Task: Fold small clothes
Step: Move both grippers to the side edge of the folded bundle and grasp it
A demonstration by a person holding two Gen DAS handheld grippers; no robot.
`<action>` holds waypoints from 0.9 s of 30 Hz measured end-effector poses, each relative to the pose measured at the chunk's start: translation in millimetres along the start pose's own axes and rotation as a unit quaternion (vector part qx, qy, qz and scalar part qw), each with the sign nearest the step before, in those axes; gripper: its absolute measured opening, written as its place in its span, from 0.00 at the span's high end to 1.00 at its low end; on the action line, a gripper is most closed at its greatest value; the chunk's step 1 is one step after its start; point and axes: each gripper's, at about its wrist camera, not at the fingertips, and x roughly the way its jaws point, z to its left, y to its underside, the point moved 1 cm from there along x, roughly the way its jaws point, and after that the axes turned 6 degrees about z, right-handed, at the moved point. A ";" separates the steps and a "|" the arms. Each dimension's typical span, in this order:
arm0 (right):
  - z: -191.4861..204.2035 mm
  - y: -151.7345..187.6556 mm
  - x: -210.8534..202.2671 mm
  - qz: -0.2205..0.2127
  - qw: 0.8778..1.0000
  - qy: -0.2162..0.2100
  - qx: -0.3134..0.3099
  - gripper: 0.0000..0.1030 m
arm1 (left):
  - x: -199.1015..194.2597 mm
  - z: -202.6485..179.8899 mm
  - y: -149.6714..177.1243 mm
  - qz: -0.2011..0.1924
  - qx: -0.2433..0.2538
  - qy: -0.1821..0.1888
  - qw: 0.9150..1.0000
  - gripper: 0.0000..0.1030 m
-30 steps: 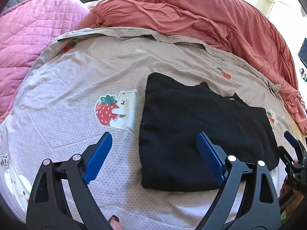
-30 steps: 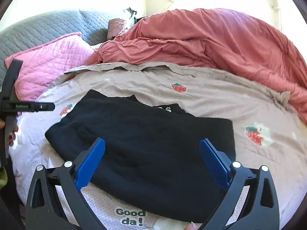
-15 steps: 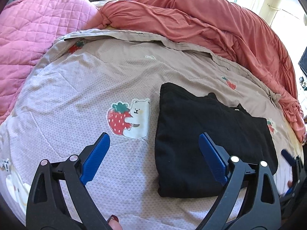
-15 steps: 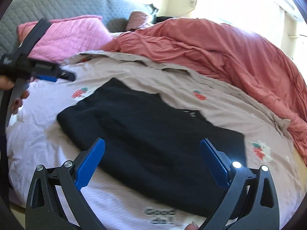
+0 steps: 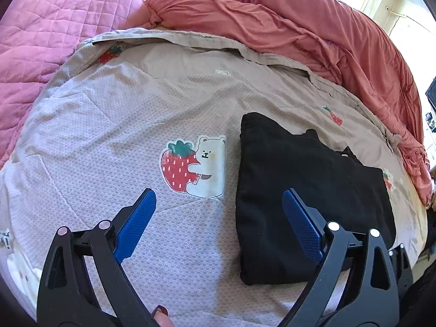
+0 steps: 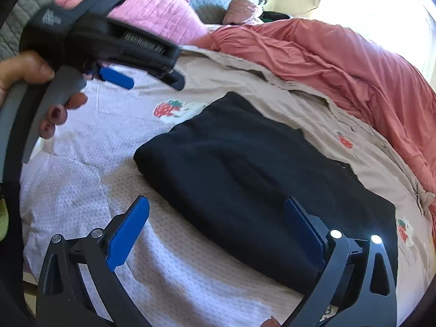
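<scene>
Lying flat: folded black knit garment (image 5: 308,199), thick rectangular stack, on pale waffle-weave bedsheet (image 5: 109,136) beside strawberry-and-bear print (image 5: 194,167) | long axis runs from near-left to far-right in right wrist view | left gripper (image 5: 218,218) blue pads apart, holding nothing | right gripper (image 6: 215,229) likewise spread, above garment's near edge

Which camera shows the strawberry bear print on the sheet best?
The left wrist view: the strawberry bear print sits central, sharp and whole, left of the black garment. The right wrist view shows it small, washed out and partly cut off by that garment.
</scene>
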 end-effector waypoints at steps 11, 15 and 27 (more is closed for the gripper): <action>26.8 -8.6 33.3 0.026 1.000 0.005 -0.016 0.05 | 17.1 3.8 -5.3 0.018 -0.007 0.016 1.000 0.14; 33.5 -14.6 43.9 0.032 0.999 0.011 -0.027 0.06 | 20.9 4.0 -9.6 0.017 -0.010 0.025 0.999 0.14; 43.0 -24.3 60.9 0.031 0.997 0.030 -0.066 0.43 | 48.5 14.3 -21.9 0.041 -0.047 0.057 0.996 0.13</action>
